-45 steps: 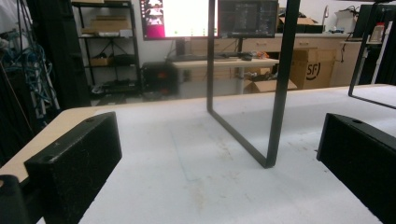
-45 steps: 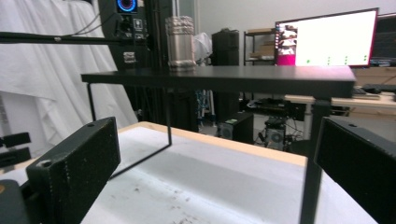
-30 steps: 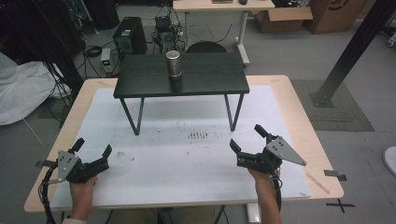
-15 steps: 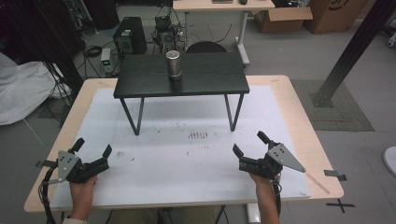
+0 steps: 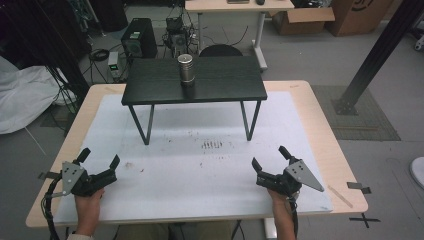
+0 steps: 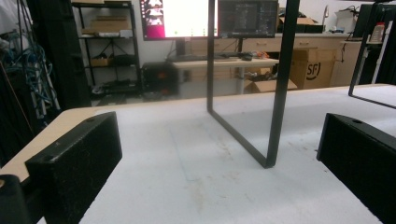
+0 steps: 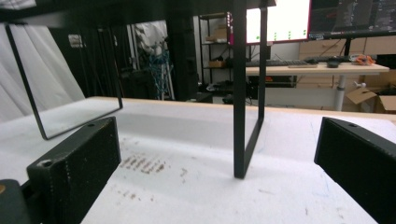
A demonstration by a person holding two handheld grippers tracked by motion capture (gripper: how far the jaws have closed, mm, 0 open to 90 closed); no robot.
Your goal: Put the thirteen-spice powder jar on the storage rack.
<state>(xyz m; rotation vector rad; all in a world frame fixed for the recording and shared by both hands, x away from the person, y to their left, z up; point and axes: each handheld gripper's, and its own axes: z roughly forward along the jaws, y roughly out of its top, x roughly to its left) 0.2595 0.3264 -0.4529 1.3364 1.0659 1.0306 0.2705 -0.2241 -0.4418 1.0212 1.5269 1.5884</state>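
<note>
There, both black two-jaw tongs, left and right, rested released near the worktop's front corners; the ribbed metal cylinder stood upright on the small black table toward the far edge.

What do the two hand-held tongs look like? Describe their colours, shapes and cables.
Both the left tongs and the right tongs are black, each with two blocky black jaws and a grey three-cornered plate on top. A dark cable trails from the left one.
</note>
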